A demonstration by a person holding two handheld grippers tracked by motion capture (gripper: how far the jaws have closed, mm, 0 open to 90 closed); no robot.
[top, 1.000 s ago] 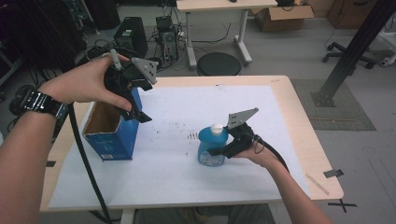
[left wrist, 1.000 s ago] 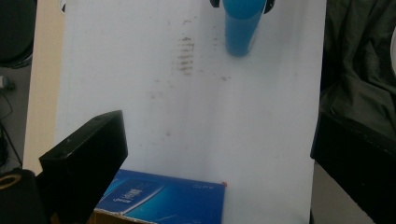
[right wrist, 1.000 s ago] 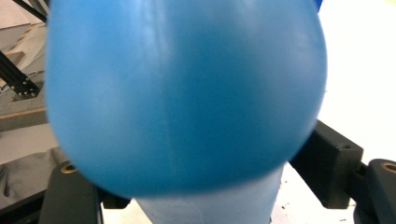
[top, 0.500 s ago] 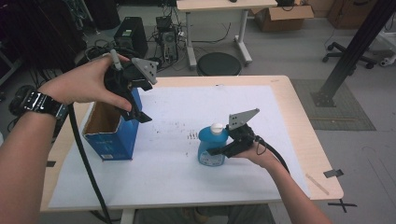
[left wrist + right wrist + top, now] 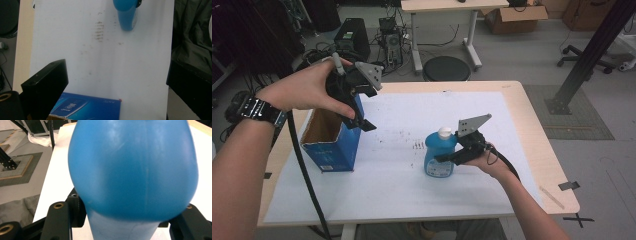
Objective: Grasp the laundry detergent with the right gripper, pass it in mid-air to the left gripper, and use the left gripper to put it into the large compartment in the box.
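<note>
1. Setting: a wooden table (image 5: 532, 107) topped by a white sheet (image 5: 402, 165), in a workshop with a grey floor. Behind the table stand a round black stool (image 5: 446, 68), a second desk (image 5: 447, 6), a cardboard carton (image 5: 512, 19) and a tangle of computer gear and cables. A black metal post (image 5: 589, 55) rises at the right.
2. Sheet marks: a patch of small dark smudges (image 5: 418, 145) lies between the box and the bottle.
3. Blue box (image 5: 332, 142): open-topped cardboard, upright near the sheet's left edge, brown inside.
4. Blue bottle (image 5: 439, 155): white cap, upright on the sheet, right of centre, well apart from the box.
5. Left gripper (image 5: 354, 107): held in the air above the box's rear corner, jaws wide apart and empty; in the left gripper view they frame the box edge (image 5: 87, 108) below and the bottle (image 5: 126, 15) far off.
6. Right gripper (image 5: 447, 159): at table level, jaws clamped on the bottle's lower body from the right; in the right gripper view the bottle (image 5: 132, 167) bulges over both jaws.
7. Obstruction: the left hand (image 5: 304, 90) and its cable (image 5: 304, 170) cross in front of the box's left side.
8. Change from one second before: none seen; both grippers, box and bottle keep their places.
</note>
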